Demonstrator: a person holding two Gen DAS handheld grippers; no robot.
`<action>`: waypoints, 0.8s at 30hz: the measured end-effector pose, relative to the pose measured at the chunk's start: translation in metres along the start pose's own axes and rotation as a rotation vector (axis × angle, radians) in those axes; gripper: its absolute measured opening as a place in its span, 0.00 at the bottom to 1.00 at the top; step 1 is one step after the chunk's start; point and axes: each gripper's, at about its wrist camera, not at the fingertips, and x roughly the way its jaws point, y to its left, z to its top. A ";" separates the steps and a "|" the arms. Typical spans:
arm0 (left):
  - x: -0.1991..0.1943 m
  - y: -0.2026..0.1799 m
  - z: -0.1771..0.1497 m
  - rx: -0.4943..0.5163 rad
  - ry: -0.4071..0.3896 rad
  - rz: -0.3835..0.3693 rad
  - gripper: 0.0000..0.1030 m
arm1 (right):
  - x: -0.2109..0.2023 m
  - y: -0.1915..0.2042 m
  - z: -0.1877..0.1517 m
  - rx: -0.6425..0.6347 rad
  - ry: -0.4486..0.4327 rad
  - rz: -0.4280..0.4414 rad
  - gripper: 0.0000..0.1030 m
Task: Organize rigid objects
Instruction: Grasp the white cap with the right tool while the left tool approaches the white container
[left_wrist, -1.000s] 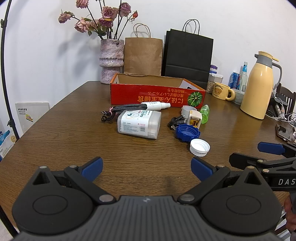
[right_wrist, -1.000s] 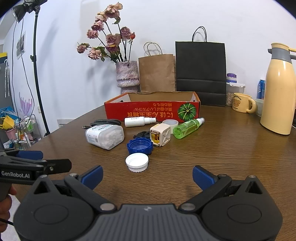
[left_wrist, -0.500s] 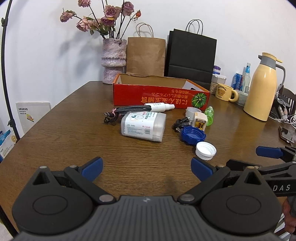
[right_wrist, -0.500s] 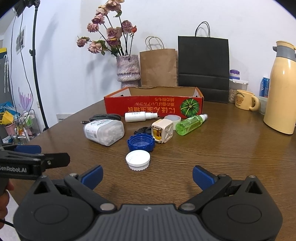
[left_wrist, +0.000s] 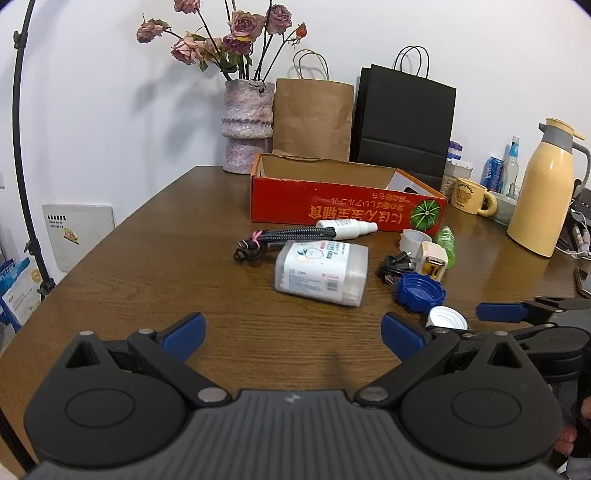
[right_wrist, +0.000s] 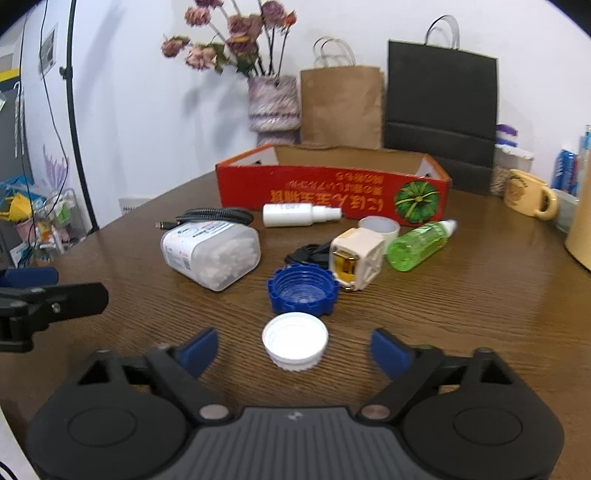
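Right tool (right_wrist: 293, 350): jaws closing, blue pads apart on either side of the white cap (right_wrist: 294, 345), which lies open side up on the tabletop (right_wrist: 480, 295). The pads do not touch the cap; nothing is held.

Left tool (left_wrist: 291, 332): jaws wide apart over bare tabletop, holding nothing. It sits to the left of the right tool, whose blue pads appear at the right edge of the left wrist view, flanking the white cap.

Objects on the tabletop, near to far in the right wrist view:
- Blue cap (right_wrist: 303, 290), open side up, just beyond the white cap and apart from it.
- Beige charger plug (right_wrist: 356, 262), just right of the blue cap, close enough that contact cannot be ruled out.
- Black cable (right_wrist: 308, 253), bunched behind the blue cap, left of the plug.
- Clear cotton swab box (right_wrist: 210, 254), on its side, left of the blue cap.
- Green bottle (right_wrist: 421, 243), on its side, right of the plug.
- Roll of tape (right_wrist: 378, 225), behind the plug.
- White spray bottle (right_wrist: 299, 214), on its side, just in front of the red box.
- Braided cable (right_wrist: 214, 216), coiled behind the swab box.
- Red cardboard box (right_wrist: 332, 188), open at the top, at the far side; what shows of its interior is bare.

Behind the box stand a vase of dried flowers (right_wrist: 273, 103), a brown paper bag (right_wrist: 341, 107) and a black paper bag (right_wrist: 439, 110). A yellow mug (right_wrist: 526, 195) stands far right.
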 end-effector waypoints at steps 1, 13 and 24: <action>0.001 0.000 0.001 0.004 0.000 -0.001 1.00 | 0.004 0.001 0.002 -0.002 0.008 0.004 0.77; 0.026 -0.008 0.024 0.073 0.015 -0.022 1.00 | 0.011 -0.004 0.004 -0.004 0.021 0.042 0.38; 0.078 -0.023 0.055 0.082 0.130 -0.097 1.00 | -0.009 -0.037 0.026 0.019 -0.079 -0.017 0.38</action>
